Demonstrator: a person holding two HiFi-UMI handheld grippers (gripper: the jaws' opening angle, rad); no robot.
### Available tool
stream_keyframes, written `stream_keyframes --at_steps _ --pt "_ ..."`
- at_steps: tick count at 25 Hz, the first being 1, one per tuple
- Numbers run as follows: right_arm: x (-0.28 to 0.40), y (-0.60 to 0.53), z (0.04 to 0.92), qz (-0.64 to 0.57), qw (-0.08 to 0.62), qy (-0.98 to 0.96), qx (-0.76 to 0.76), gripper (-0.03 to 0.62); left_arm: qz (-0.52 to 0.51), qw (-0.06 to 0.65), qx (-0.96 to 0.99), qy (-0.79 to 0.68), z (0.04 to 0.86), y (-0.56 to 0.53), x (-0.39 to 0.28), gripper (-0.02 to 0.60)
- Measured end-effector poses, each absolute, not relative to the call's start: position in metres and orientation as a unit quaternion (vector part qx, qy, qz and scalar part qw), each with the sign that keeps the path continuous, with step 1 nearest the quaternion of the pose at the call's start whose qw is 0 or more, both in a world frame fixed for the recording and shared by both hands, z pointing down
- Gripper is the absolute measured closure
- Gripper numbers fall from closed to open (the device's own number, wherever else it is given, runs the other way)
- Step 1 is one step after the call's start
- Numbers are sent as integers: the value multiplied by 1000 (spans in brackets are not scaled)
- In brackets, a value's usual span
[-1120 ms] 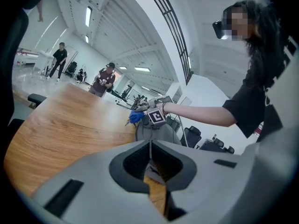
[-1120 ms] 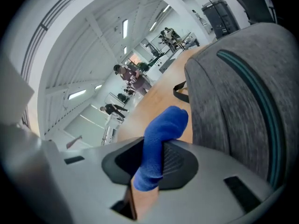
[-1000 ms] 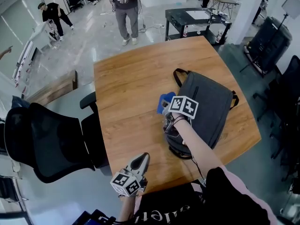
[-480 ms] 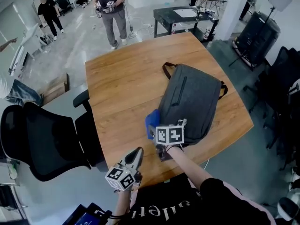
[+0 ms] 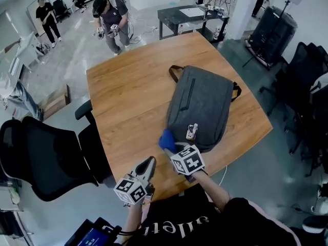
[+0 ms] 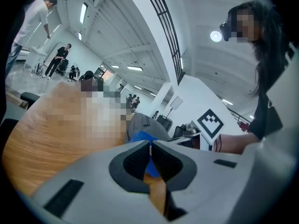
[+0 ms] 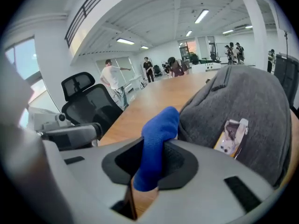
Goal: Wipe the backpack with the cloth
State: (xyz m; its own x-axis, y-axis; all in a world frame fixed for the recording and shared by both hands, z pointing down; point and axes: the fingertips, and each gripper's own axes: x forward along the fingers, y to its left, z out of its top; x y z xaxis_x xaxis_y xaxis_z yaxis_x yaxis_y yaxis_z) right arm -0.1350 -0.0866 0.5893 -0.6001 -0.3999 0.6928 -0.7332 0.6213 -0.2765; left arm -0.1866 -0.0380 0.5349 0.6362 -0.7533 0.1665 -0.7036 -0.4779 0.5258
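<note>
1. One backpack [image 5: 202,106], grey, lying flat on the wooden worktop [image 5: 128,86], over toward its right side. One brown loop [image 5: 174,70] at the far end, one zip line [image 5: 189,94] down the front.
2. One little tag [image 5: 191,131] hanging on the backpack's near end, with what looks like a small dog picture in the right gripper view [image 7: 231,136].
3. One cloth [image 5: 166,139], blue, bunched up and pressed right against the backpack's near left corner.
4. Two grippers, one per hand. Right gripper [image 5: 173,145] clamped on the cloth [image 7: 156,143], blue fabric poking up out of the closed jaws. Marker cube facing up toward the head camera.
5. Left gripper [image 5: 149,163] closed with nothing in it, jaw tips meeting in its own view [image 6: 150,146]. Sitting at the near edge of the worktop, just left of the right one, not touching the backpack.
6. One black office chair [image 5: 46,158] pulled up at the left side of the worktop.
7. One black table [image 5: 192,17] further back on the floor, plus a few dark chairs [image 5: 307,70] off to the right.
8. Two people easy to spot beyond the far left corner, others too small or cut off to count properly.
</note>
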Motion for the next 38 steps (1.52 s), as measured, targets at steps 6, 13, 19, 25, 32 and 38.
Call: stream_keyframes --at_steps 6,13,19,25,32,38 --pt "-146 -114 538 269 221 -879 326 507 -41 288 857 -425 537 -42 -182 580" --pt "-110 -129 552 282 230 -864 348 507 -29 284 861 -420 535 -46 -169 580" --pt "-56 -127 565 313 228 -844 371 507 -8 273 872 -407 532 -56 -143 580" --pt "9 -118 574 340 220 -819 406 507 -3 279 876 -393 535 -67 -110 580" --pt "79 -99 574 365 214 -792 440 507 9 281 884 -373 532 -76 -82 580" --pt "126 -89 579 366 220 -769 475 507 17 276 890 -362 532 -83 -64 580"
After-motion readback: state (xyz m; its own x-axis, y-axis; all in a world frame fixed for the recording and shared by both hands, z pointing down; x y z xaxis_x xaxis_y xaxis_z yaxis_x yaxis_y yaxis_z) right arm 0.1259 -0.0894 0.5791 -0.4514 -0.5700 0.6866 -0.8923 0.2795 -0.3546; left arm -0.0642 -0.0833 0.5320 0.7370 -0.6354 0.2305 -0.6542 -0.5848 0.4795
